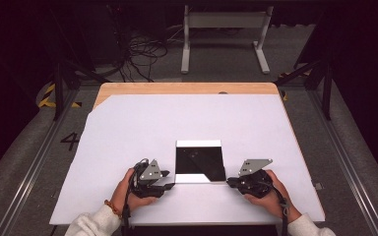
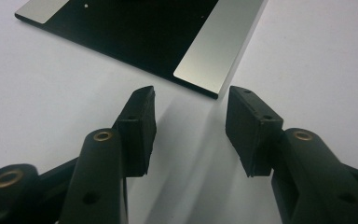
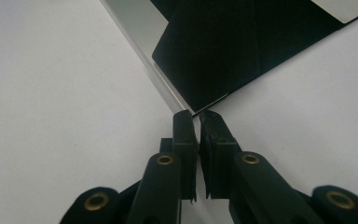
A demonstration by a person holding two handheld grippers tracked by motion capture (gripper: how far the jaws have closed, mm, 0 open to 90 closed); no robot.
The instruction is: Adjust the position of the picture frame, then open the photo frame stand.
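We work a flat black sheet (image 1: 200, 160) with pale strips along its far and near edges, lying on the white table cover (image 1: 128, 128) at the near middle. Our right gripper (image 1: 232, 182) is clenched at the sheet's near right corner, seemingly pinching its thin edge. Our left gripper (image 1: 168, 180) sits released just beside the near left corner, nothing between its pads. With one corner held, we judge a lift could let the thin edge slip out, or drag and twist the sheet. We have bare cover to the left, right and far side; the table's near edge sits close behind our hands.
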